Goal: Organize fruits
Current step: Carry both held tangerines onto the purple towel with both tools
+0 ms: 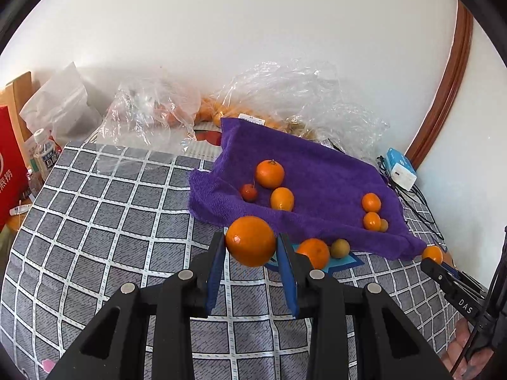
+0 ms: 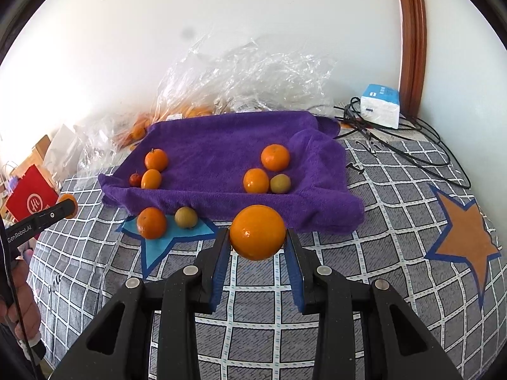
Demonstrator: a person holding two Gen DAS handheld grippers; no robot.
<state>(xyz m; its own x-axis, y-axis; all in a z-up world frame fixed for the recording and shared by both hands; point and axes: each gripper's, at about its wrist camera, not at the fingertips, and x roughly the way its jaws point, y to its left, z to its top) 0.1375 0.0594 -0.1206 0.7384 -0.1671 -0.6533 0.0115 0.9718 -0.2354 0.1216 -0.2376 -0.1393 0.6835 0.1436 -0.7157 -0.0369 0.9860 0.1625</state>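
Note:
My left gripper (image 1: 251, 242) is shut on an orange (image 1: 250, 240), held above the checked cloth just in front of the purple towel (image 1: 317, 171). My right gripper (image 2: 257, 234) is shut on another orange (image 2: 257, 231), also in front of the purple towel (image 2: 221, 139). On the towel lie two groups of fruit: oranges and a small red fruit (image 2: 135, 179) at the left, oranges and a greenish fruit (image 2: 280, 183) at the right. An orange (image 2: 151, 222) and a greenish fruit (image 2: 186, 217) sit on a blue star patch (image 2: 158, 243).
Clear plastic bags (image 2: 247, 76) with more oranges lie behind the towel by the wall. A white and blue box (image 2: 380, 104) with black cables (image 2: 412, 148) is at the back right. A red bag (image 1: 9, 171) and a bottle (image 1: 44, 152) stand at the left. An orange star patch (image 2: 465, 240) is at the right.

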